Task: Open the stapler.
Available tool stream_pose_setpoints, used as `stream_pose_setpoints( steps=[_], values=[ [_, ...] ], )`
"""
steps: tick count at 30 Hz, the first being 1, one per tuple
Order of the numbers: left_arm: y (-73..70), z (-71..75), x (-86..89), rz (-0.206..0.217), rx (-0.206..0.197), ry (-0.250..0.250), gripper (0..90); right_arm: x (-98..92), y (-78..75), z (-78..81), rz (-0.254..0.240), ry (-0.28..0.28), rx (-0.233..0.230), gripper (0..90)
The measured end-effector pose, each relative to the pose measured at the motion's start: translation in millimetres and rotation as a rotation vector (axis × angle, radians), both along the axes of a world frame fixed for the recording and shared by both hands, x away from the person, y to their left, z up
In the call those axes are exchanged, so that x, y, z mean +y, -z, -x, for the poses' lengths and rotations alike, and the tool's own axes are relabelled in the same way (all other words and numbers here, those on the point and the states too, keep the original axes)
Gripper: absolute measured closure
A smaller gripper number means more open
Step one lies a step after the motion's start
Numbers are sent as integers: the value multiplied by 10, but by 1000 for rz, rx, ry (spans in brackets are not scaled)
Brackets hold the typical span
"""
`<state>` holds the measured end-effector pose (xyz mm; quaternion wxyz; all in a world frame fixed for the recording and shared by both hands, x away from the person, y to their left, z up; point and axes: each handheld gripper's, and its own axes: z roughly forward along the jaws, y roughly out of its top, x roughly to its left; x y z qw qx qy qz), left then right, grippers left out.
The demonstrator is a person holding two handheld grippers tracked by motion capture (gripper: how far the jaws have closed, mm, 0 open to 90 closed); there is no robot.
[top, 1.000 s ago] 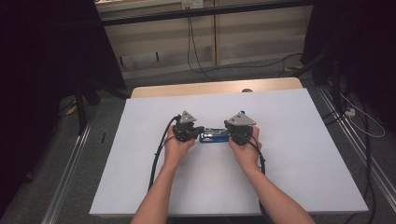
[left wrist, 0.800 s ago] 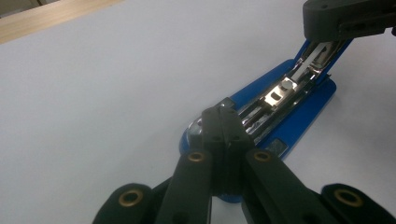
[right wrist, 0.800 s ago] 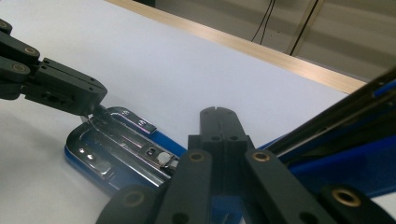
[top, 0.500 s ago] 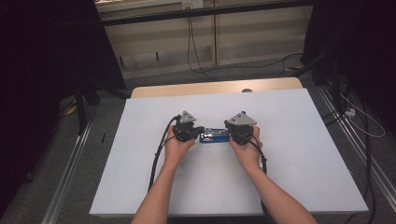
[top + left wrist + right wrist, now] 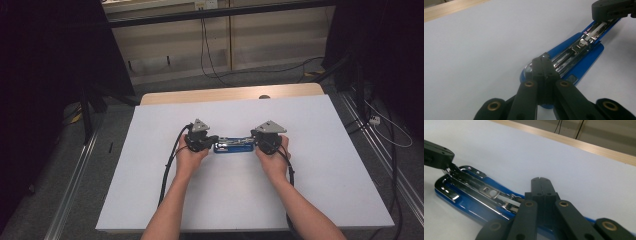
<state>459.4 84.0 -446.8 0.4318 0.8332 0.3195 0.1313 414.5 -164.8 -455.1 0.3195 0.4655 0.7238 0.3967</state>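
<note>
We're pinning the blue stapler (image 5: 234, 145) flat mid-bench (image 5: 320, 190) with both grippers fully closed, left gripper (image 5: 214, 140) and right gripper (image 5: 255, 141) each pressing one end so it's probably not sliding around.

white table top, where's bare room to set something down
The white table top is bare left of the left tongs, right of the right tongs, and along the far wooden edge. It is crowded mid-table, where both shut tongs meet the blue stapler.
</note>
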Motion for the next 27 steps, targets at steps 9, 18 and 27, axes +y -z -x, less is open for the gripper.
stream_pose_setpoints(
  steps=[9, 18, 27],
  values=[
    [9, 3, 1, 4, -14, -11, 900, -82, -5, -18, -7, 1, 16, 900],
    [1, -2, 10, -2, -13, -9, 900, -123, -15, -33, -13, -16, 27, 900],
    [-49, 12, 16, 58, -12, -2, 900, -171, -48, -17, -21, -44, 31, 900]
  ],
)
